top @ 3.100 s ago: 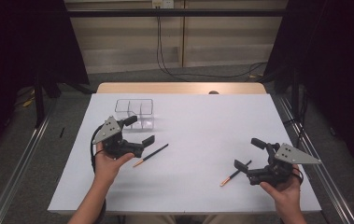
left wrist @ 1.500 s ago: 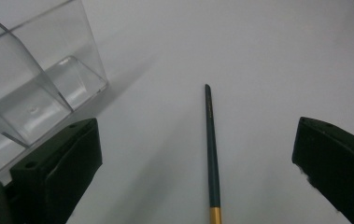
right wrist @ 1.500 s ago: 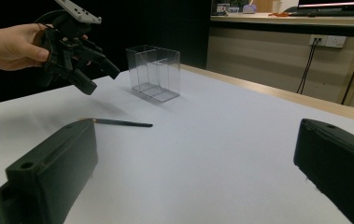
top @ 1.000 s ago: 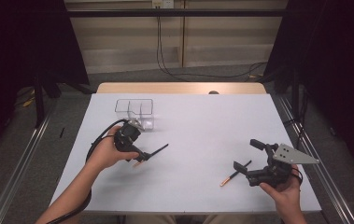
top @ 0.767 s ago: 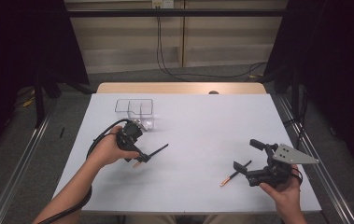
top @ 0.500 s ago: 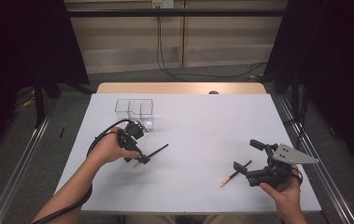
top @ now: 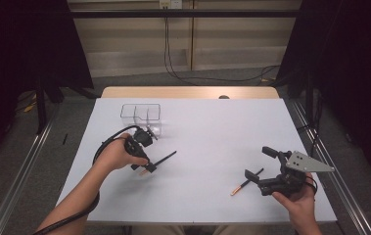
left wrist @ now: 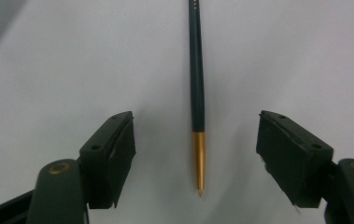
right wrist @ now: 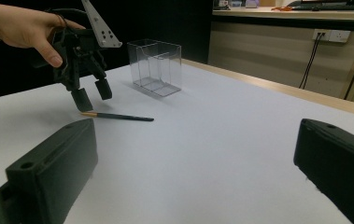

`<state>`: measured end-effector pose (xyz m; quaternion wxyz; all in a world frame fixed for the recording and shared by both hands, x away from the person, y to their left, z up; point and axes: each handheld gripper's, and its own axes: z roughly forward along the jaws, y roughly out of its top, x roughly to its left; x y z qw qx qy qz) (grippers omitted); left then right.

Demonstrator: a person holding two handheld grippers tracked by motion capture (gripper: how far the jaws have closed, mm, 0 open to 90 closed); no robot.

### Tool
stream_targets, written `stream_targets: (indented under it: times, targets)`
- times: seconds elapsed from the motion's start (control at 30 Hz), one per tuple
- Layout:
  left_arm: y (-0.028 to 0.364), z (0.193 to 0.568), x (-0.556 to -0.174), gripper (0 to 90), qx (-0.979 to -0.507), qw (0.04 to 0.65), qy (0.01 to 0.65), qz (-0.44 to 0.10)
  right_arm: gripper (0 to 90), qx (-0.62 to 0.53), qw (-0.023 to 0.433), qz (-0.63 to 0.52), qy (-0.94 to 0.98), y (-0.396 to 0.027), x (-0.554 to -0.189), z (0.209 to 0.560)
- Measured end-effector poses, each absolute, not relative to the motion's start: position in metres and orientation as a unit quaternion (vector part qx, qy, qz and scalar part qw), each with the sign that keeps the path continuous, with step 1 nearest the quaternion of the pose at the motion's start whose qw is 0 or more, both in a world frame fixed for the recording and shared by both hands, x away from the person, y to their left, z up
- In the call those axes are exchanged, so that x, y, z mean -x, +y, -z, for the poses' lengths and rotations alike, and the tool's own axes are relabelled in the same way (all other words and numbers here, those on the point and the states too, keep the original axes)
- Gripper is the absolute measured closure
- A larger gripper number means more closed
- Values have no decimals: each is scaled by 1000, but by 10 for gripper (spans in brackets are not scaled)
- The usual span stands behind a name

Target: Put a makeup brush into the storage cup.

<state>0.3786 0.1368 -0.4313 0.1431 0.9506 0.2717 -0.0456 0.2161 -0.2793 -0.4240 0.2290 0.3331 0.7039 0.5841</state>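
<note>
Over the desk [top: 212, 122], your left gripper [left wrist: 198, 154] has tipped down, jaws closing around the untouched pencil [left wrist: 196, 84].

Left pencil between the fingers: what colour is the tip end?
Gold tip section on a dark green pencil, clearest in the left gripper view.

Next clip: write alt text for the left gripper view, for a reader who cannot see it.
A dark pen with a gold tip lies on a white table, between the open jaws of the left hand-held gripper, which have just been closing. Neither jaw touches it.
</note>
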Motion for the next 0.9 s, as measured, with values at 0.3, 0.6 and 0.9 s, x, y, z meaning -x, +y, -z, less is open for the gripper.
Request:
stream_targets:
  times: [0.3,0.6,0.9]
  targets:
    - [138,432,-378,418,-948,140,279,55,0,-334,229,-585,703,-279,-215,424]
    - [136,433,-377,488,-952,125,274,56,0,-332,229,-585,703,-278,-215,424]
    - [130,443,-377,601,-959,96,261,61,0,-334,229,-585,703,-279,-215,424]
